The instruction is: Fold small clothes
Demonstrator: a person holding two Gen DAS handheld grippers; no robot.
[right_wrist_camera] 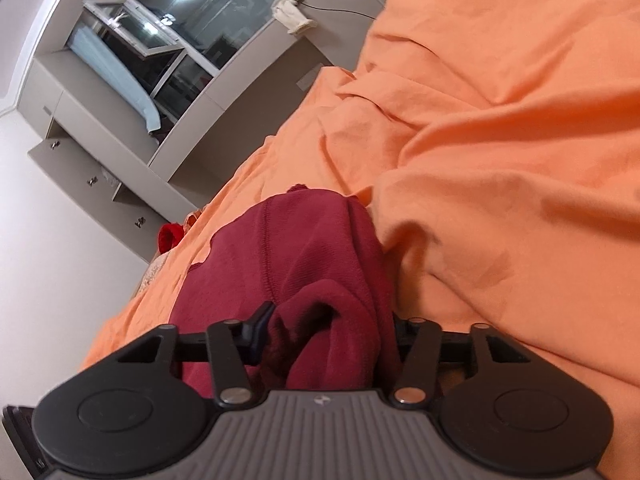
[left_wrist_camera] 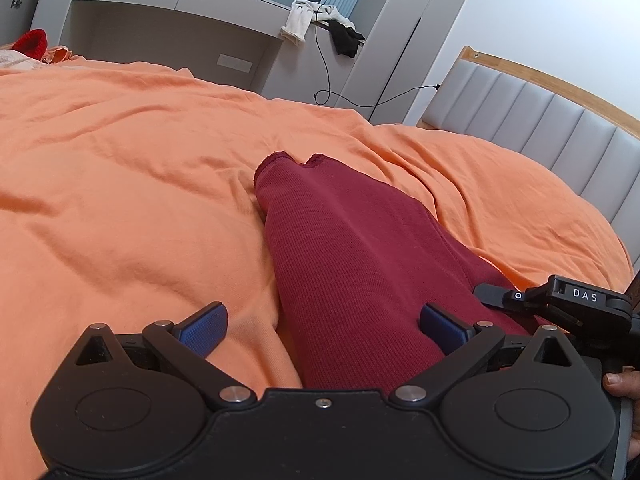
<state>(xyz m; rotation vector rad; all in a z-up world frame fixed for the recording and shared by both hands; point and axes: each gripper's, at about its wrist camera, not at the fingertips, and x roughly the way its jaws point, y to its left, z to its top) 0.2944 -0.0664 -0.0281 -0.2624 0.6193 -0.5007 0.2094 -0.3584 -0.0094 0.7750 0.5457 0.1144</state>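
An orange bedspread covers the whole bed, rumpled into soft folds, with a grey padded headboard along its right edge in the left wrist view. Beyond the far edge stands a grey built-in cabinet under a window; a white cloth and a black one hang off its ledge, and a thin black cable trails down from them. At the far left corner of the bed lies a bright red item, too small to name.

A dark red knit garment lies near the middle of the bed, reaching back to both tools at its near edge. The left gripper stands wide, its blue pads apart, one on the bedspread and one over the garment. The right gripper has a bunched fold of the garment between its jaws; they seem to be pinching it, though the far pad is hidden by cloth.
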